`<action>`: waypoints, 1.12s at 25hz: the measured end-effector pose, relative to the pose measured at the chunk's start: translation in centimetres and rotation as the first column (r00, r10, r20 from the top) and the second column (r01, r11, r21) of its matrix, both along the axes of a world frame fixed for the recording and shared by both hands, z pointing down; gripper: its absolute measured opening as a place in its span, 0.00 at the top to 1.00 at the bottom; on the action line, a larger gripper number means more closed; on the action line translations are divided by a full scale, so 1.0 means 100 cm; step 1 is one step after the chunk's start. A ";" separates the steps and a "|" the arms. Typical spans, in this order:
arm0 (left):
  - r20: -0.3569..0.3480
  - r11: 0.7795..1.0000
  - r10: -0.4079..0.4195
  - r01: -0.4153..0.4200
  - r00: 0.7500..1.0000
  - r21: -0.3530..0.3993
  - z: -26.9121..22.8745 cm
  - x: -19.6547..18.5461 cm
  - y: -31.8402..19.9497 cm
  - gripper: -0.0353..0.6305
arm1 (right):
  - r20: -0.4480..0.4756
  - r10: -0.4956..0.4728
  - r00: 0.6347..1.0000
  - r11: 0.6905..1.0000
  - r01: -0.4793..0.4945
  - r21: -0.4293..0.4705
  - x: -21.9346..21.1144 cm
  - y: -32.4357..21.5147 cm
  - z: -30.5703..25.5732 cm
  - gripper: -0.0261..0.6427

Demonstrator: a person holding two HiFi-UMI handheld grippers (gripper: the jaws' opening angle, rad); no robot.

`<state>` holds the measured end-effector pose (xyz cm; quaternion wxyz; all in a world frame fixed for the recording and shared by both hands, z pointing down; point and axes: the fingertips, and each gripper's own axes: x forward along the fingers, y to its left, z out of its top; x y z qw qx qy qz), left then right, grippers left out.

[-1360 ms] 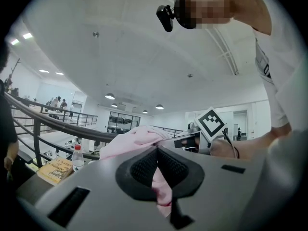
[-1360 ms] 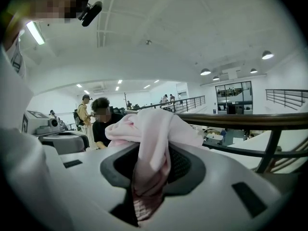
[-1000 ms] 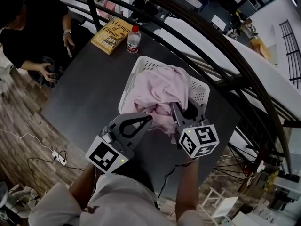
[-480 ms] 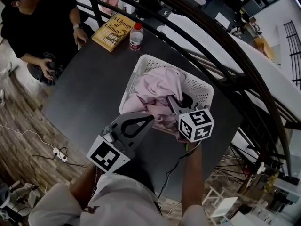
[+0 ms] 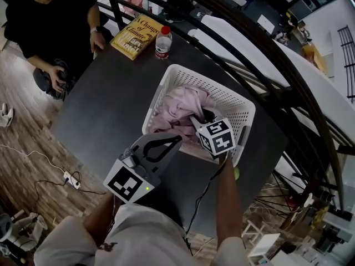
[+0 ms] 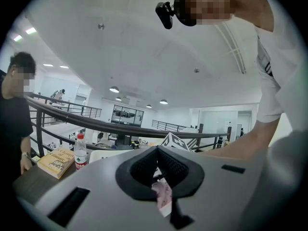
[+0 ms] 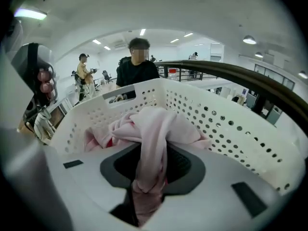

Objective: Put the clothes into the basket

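Observation:
A white perforated basket [image 5: 239, 111] stands on the dark table [image 5: 105, 112], with pink clothes [image 5: 178, 108] bundled inside it. My right gripper [image 5: 204, 119] reaches down into the basket and is shut on a fold of the pink cloth [image 7: 153, 143], which hangs out through its jaws. The basket's wall [image 7: 226, 129] curves around it. My left gripper [image 5: 176, 139] hovers just outside the basket's near rim, jaws shut. In the left gripper view [image 6: 157, 163] the pads meet, and only a sliver of pink shows through the slit behind them.
A yellow book [image 5: 136, 36] and a red-capped water bottle [image 5: 162, 42] lie at the table's far end. A person in black [image 5: 50, 21] sits at the far left corner. A dark curved railing [image 5: 266, 60] runs close behind the basket. Cables lie on the wooden floor [image 5: 33, 165].
My right gripper has moved forward and down into the basket with the pink cloth, and the heap now sits lower inside the walls. The left gripper has stayed in place.

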<state>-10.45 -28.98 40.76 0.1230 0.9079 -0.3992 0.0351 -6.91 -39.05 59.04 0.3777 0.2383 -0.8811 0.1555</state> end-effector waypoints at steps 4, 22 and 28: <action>0.000 1.000 -0.001 0.001 1.000 -0.002 0.003 0.000 -0.001 0.94 | -0.048 -0.034 0.998 0.999 0.032 -0.033 -0.001 0.004 0.024 0.77; -0.003 1.000 -0.012 0.012 1.000 -0.016 0.007 -0.003 0.005 0.94 | -0.151 -0.154 0.976 0.988 0.150 -0.037 -0.017 0.014 0.059 0.76; -0.004 1.000 -0.010 0.010 1.000 -0.017 0.006 -0.003 0.006 0.94 | -0.162 -0.175 0.971 0.985 0.174 -0.018 -0.018 0.014 0.057 0.67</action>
